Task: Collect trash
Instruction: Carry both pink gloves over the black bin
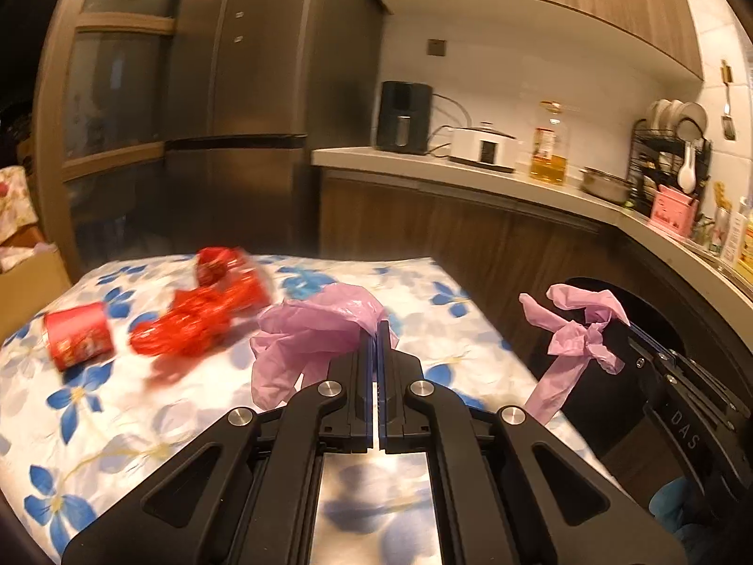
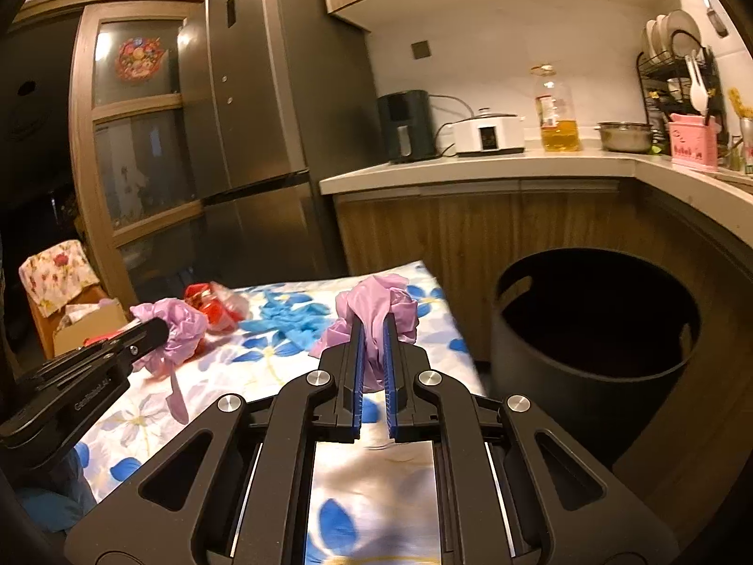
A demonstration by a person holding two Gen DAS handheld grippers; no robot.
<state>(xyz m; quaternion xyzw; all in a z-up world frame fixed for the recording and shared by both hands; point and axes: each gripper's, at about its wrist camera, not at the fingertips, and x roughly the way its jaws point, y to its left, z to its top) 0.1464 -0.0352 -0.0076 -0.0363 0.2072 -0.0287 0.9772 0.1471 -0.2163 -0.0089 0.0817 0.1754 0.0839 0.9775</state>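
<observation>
Gloves, two crumpled pink ones, are being carried off the table, one in each gripper. The left gripper point(image 1: 376, 329) is clenching its pink glove point(image 1: 310, 334) with the jaws pressed nearly flat together, the loose fingers of the glove drooping toward seven o'clock over the flowered tablecloth point(image 1: 141, 423). The right gripper point(image 2: 374, 329) is clamping the other pink glove point(image 2: 376, 310), a thick wad of it bulging between the blue pads point(image 2: 358, 367) and spilling out past the tips at twelve o'clock.

The bin point(image 2: 593, 329), a dark round tub, is standing on the floor beside the table, at three o'clock of the right gripper and well below it. More trash is waiting on the cloth: red wrappers point(image 1: 202, 315) and a red paper cup point(image 1: 77, 334) at nine to ten o'clock of the left gripper, and a blue glove point(image 2: 287, 320) at ten o'clock of the right one.

To finish this step well, I would judge that each gripper should be travelling fully over the bin's mouth before letting go, right one first since it is nearer. The trailing glove fingers are likely to catch on the rim point(image 2: 517, 273), so holding high and releasing above the centre looks safest; thin material may cling to the pads and need a small shake.
</observation>
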